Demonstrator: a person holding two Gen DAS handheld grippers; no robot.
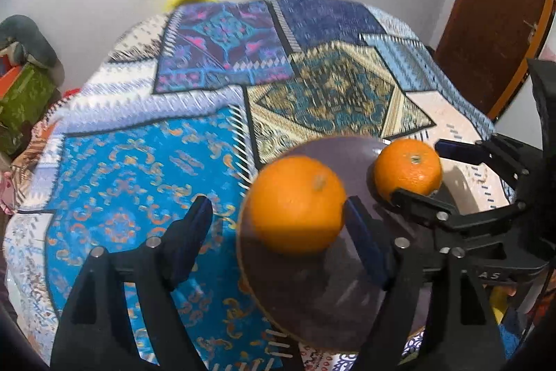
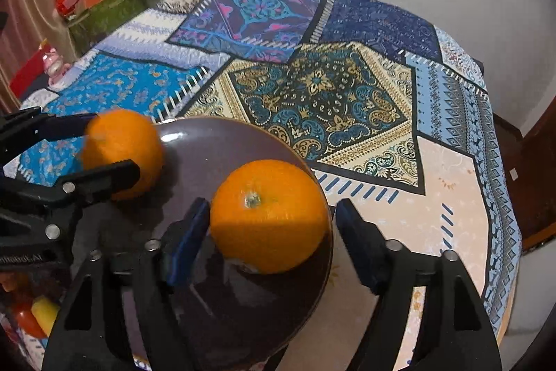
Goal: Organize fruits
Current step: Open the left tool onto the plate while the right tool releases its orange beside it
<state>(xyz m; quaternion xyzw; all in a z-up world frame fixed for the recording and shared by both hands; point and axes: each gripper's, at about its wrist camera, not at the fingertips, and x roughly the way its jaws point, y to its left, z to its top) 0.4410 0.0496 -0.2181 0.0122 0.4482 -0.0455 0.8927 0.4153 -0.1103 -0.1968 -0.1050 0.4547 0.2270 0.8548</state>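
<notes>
- Both oranges, left orange [image 1: 295, 204] and right orange [image 2: 269, 214], rested on the brown plate [image 2: 215, 301].
- Left gripper [image 1: 281, 232] and right gripper [image 2: 274, 235] stood apart, each straddling its orange unclamped.
- Placement appeared complete; withdrawal remained.

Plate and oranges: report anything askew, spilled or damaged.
Nothing stands out. Both oranges sit whole on the dark plate, no spill. The right gripper and left gripper stand open around them, pads clear.

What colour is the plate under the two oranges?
The plate is dark brownish purple and glossy; the right wrist view shows it best.
</notes>
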